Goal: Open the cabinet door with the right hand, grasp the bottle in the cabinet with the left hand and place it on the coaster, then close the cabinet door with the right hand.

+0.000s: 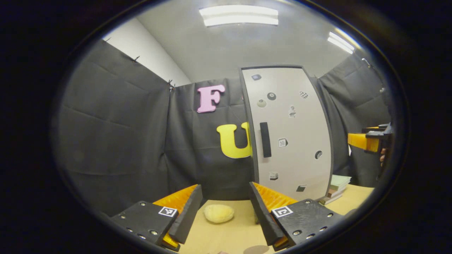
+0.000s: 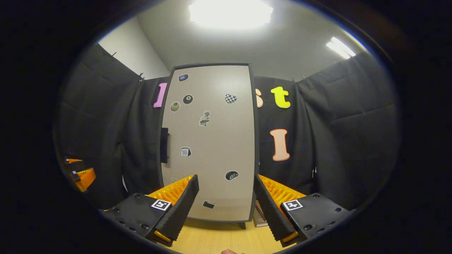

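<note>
Both grippers are up in front of the tall light-grey cabinet (image 2: 210, 141), whose door is shut flat, dotted with small stickers, and the bottle can't be seen behind it. The cabinet stands at the far edge of the pale wooden desk (image 1: 233, 233), against the black cloth wall.

In the right gripper view, the right gripper (image 2: 226, 197) faces the door nearly square on, fingers spread wide and holding nothing. The door fills the gap between them but sits beyond the tips, not touching. The black vertical bar handle (image 2: 164, 145) is on the door's left edge, up and to the left of this gripper's left finger.

In the left gripper view, the left gripper (image 1: 226, 206) hangs low over the desk, released too, jaws apart and empty. Between its fingers, farther out on the desk, lies a pale yellow, rounded, potato-like lump (image 1: 219, 213). The cabinet rises above its right finger, handle (image 1: 265, 139) facing this way.

A stack of books (image 1: 337, 188) sits at the cabinet's right foot. The other gripper shows at the right edge of that view, well apart from the door.
</note>
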`<state>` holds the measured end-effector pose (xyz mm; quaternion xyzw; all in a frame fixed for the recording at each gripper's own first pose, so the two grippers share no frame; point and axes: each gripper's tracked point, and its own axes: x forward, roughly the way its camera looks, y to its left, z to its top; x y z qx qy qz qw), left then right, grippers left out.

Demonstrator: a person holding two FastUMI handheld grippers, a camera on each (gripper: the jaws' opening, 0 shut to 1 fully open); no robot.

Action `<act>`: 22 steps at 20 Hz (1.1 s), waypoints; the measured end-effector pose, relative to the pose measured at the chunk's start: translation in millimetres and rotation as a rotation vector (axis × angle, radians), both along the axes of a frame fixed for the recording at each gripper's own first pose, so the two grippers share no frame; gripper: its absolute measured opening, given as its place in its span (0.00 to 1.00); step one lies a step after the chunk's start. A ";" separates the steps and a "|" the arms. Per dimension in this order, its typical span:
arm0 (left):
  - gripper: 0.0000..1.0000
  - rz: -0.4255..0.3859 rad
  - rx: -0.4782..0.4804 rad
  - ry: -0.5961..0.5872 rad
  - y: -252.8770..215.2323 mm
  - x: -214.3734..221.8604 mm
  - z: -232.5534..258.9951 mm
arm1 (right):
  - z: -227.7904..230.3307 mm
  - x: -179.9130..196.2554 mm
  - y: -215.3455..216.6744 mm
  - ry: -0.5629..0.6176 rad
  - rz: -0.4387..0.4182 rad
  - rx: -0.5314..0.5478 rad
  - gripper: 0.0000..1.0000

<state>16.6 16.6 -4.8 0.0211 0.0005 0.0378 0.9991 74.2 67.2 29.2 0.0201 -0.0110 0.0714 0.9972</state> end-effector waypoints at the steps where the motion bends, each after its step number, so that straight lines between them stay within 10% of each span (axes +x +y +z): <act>1: 0.79 0.007 -0.001 0.001 7.6 0.1 -1.8 | 3.8 4.5 8.4 -0.004 0.008 -0.003 0.99; 22: 0.79 0.229 -0.005 0.052 179.9 -8.7 -46.4 | 46.7 100.1 184.1 -0.038 0.147 0.011 0.99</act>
